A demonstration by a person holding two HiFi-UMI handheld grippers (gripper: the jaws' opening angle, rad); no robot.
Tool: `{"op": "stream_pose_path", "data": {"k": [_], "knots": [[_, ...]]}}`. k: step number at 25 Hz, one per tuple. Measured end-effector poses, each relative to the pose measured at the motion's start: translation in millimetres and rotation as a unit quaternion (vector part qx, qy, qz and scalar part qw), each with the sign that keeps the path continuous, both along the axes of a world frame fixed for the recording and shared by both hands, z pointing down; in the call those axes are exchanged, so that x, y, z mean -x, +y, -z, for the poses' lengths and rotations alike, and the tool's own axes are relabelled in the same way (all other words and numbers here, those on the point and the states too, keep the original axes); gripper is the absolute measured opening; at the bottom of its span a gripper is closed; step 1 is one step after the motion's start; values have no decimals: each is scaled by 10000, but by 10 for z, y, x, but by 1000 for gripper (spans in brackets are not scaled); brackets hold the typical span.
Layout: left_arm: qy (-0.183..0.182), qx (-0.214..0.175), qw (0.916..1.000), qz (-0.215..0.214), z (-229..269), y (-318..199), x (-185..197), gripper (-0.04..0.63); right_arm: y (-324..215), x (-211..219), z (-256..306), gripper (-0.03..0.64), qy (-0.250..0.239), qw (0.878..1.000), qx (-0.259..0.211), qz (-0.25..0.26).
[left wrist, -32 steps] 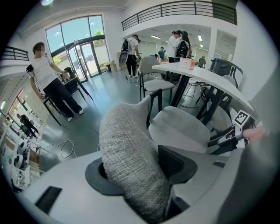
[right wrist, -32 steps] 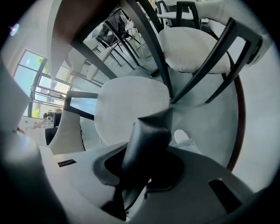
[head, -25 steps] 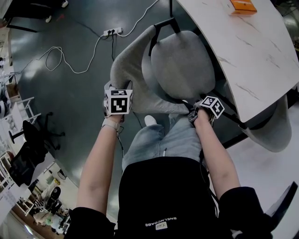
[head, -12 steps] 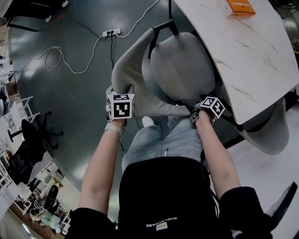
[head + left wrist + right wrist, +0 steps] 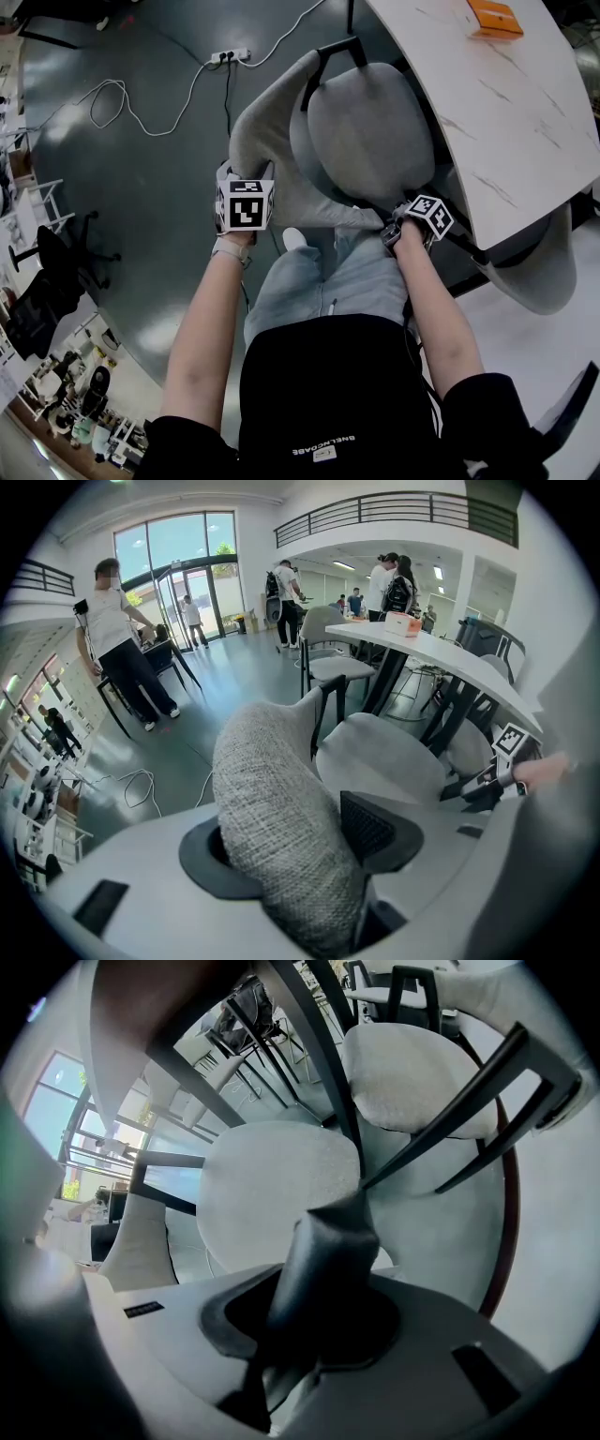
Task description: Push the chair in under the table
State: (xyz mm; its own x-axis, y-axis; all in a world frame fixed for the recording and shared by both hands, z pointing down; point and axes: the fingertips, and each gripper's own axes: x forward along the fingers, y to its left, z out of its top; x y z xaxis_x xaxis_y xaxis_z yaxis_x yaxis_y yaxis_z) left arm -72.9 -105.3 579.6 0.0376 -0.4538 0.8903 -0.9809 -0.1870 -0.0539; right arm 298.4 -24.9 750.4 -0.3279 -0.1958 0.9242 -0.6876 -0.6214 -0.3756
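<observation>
Dark glossy floor (image 5: pixel 141 187): it takes up most of the head view on the near side of the table.

White marble-patterned table (image 5: pixel 506 122): its curved edge runs diagonally across the upper right of the head view. This is the landmark for the entries below.

Grey upholstered chair with black metal legs (image 5: pixel 370 141): the far rim of its seat sits at or just under the table edge. Most of the seat and the whole curved fabric backrest (image 5: pixel 267 131) stand clear of the table, on your side.

A second grey chair (image 5: pixel 548 267) sits tucked under the table, further along the edge to your right.

Left gripper (image 5: pixel 295 841): it is clenched on the backrest. The woven fabric fills the gap between wide-set jaws, at the end of the backrest away from the table.

Right gripper (image 5: pixel 309 1307): it is clamped narrowly on a black frame bar (image 5: pixel 323 1241) of the chair, at the end of the backrest near the table.

White power strip with its cable (image 5: pixel 230 57): it lies on the floor, well away from the table.

Orange box (image 5: pixel 494 19): it rests on the table top, far from the edge.

Progress, as a judgement: you have both grips in place and the chair is lined up, but it is only barely entered. You have nearly the whole push left, until the seat is under the table and the backrest is close to the edge.
</observation>
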Motion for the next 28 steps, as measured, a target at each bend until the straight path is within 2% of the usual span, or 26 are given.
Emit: {"op": "stream_pose_path", "data": {"k": [6,9,12,16,19,23,25,28], "knots": [[70,-140,9996,217,50,152,100,269,159,79,56,95,-23,10000,74,-56],[46,-247,9995,186,172,182,114,290,205,100,161,123,15,10000,45,6],[111,-512,9985,165,323,241,127,290,275,119,308,146,7,9999,-48,-121],[344,-856,9951,361,545,405,185,288,373,183,598,152,-112,9993,-280,-241],[635,-1099,9911,403,710,588,219,288,462,309,907,152,-155,9978,-629,-125],[1022,-1477,9836,162,1056,835,286,287,516,645,1484,150,-350,9897,-1382,157],[1296,-1701,9769,44,1277,922,288,287,482,869,1816,150,-540,9802,-1869,376],[1732,-2046,9633,-136,1634,1034,229,285,421,1189,2345,149,-680,9595,-2610,815]]}}
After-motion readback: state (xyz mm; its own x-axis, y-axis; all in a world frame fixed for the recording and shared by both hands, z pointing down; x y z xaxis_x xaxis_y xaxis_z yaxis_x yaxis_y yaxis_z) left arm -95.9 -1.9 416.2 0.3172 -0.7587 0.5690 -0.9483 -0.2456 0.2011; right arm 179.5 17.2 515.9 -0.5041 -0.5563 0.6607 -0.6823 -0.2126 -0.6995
